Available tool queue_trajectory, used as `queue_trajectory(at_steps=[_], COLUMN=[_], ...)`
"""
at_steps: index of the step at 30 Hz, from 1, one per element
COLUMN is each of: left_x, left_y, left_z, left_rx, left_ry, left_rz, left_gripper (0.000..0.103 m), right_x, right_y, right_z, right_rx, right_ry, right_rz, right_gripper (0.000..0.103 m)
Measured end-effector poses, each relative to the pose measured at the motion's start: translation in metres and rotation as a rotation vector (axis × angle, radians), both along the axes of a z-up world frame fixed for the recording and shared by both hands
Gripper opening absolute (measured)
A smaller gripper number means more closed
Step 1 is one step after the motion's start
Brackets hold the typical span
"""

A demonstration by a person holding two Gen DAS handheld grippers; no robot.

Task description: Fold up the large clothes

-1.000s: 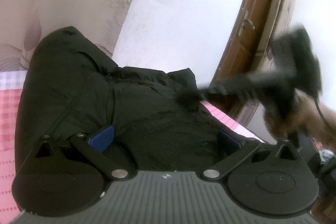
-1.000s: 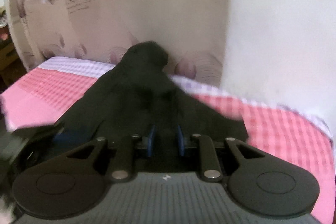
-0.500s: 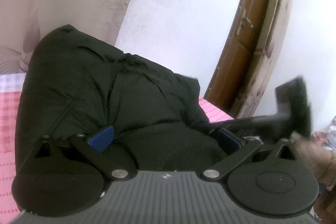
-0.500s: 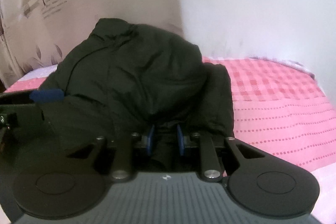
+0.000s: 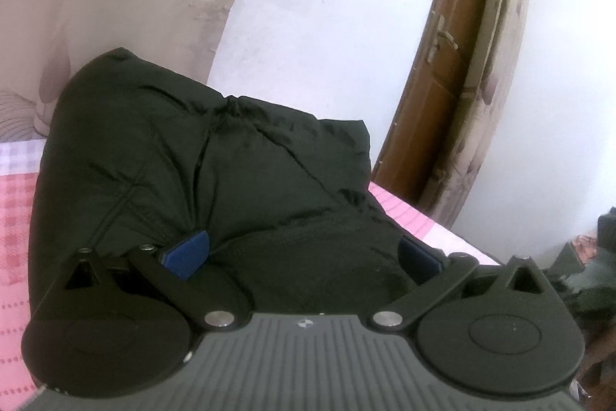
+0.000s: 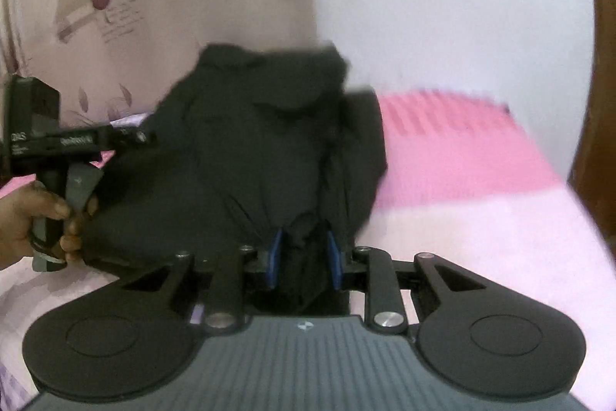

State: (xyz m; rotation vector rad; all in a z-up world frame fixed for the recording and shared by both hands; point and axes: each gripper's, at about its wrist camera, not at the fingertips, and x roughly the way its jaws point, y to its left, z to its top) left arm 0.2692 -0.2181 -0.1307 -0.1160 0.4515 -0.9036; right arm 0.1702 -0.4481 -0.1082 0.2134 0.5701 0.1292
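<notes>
**Bedroom Seen Behind the Bed**

A pale white wall (image 5: 327, 37) is seen at the back, partly covered by a beige floral curtain (image 6: 127, 10) printed with lettering. A brown wooden door (image 5: 439, 95) with a metal handle is set at the right. The bed is covered by a pink checked sheet (image 6: 454, 156).

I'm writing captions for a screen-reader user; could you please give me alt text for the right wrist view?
The right gripper pinches a bunched fold of a black garment heaped on a pink checked bed. At the left edge a hand holds the left gripper against the garment; the picture is blurred.
</notes>
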Motion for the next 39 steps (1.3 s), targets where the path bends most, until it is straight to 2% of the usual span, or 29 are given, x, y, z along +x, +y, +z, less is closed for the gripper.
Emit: queue_trajectory(at_steps=[3, 4, 9, 10, 11, 13, 17, 21, 25, 31, 34, 39], left_x=[0.001, 0.001, -0.001, -0.001, -0.002, -0.004, -0.005, -0.008, -0.01, -0.014, -0.016, -0.017], left_y=[0.002, 0.002, 0.002, 0.001, 0.0, 0.0, 0.002, -0.002, -0.008, -0.013, -0.014, -0.015], left_z=[0.0, 0.0, 0.003, 0.004, 0.005, 0.008, 0.009, 0.013, 0.014, 0.013, 0.012, 0.012], left_rx=[-0.004, -0.003, 0.017, 0.021, 0.026, 0.031, 0.026, 0.061, 0.1, 0.143, 0.151, 0.16], left_ry=[0.007, 0.007, -0.002, 0.0, 0.004, 0.002, 0.005, 0.006, -0.011, -0.038, -0.046, -0.054], left_rz=[0.0, 0.001, 0.004, 0.007, 0.011, 0.014, 0.024, 0.036, 0.046, 0.058, 0.061, 0.066], left_gripper=[0.103, 0.103, 0.103, 0.103, 0.103, 0.103, 0.103, 0.103, 0.103, 0.103, 0.103, 0.103], right_x=[0.005, 0.006, -0.002, -0.006, -0.009, -0.012, 0.003, 0.034, 0.058, 0.074, 0.083, 0.092], right_y=[0.016, 0.016, -0.006, -0.011, -0.017, -0.03, -0.041, -0.045, -0.04, -0.041, -0.04, -0.039], right_z=[-0.02, -0.022, -0.02, -0.018, -0.015, -0.011, -0.013, -0.028, -0.041, -0.052, -0.053, -0.054], right_rx=[-0.073, -0.066, 0.067, 0.098, 0.133, 0.206, 0.274, 0.364, 0.367, 0.453, 0.47, 0.488], right_ry=[-0.019, -0.017, -0.005, -0.017, -0.032, -0.068, -0.023, 0.032, 0.078, 0.059, 0.063, 0.062], right_rz=[0.001, 0.001, 0.0, -0.009, -0.026, -0.044, -0.014, 0.057, 0.119, 0.145, 0.154, 0.166], right_gripper=[0.024, 0.024, 0.027, 0.034, 0.058, 0.095, 0.095, 0.095, 0.095, 0.098, 0.103, 0.103])
